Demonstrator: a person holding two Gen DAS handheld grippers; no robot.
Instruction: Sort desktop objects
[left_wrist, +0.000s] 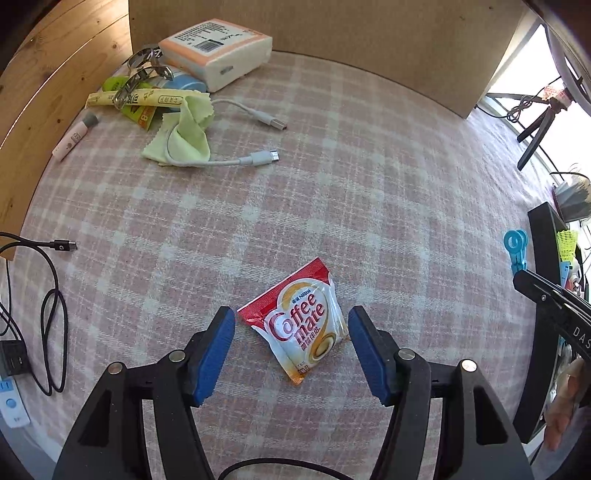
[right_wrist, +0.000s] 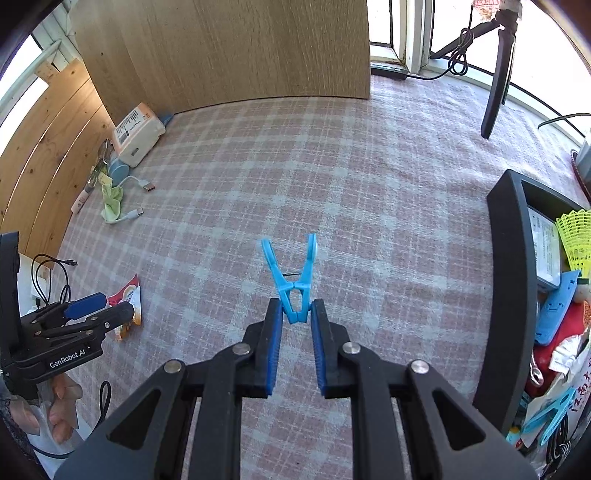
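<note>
A red and white Coffee mate sachet (left_wrist: 301, 325) lies flat on the pink plaid cloth (left_wrist: 332, 203). My left gripper (left_wrist: 291, 325) hangs just above it, open wide, its blue pads (left_wrist: 218, 350) on either side and clear of it. In the right wrist view my right gripper (right_wrist: 295, 314) is shut on the handle end of a light blue clothes peg (right_wrist: 293, 280), whose jaws are spread. The same peg (left_wrist: 515, 251) shows at the right edge of the left wrist view. The left gripper (right_wrist: 99, 306) and sachet (right_wrist: 129, 299) appear at the left of the right wrist view.
A black bin (right_wrist: 509, 280) at the right holds a yellow shuttlecock (right_wrist: 576, 236), blue pegs and packets. At the far left corner lie a tissue pack (left_wrist: 218, 51), white USB cable (left_wrist: 240, 158), green cloth (left_wrist: 188, 129), sachets and a pink pen (left_wrist: 74, 138). Black cable (left_wrist: 51, 295) at left edge.
</note>
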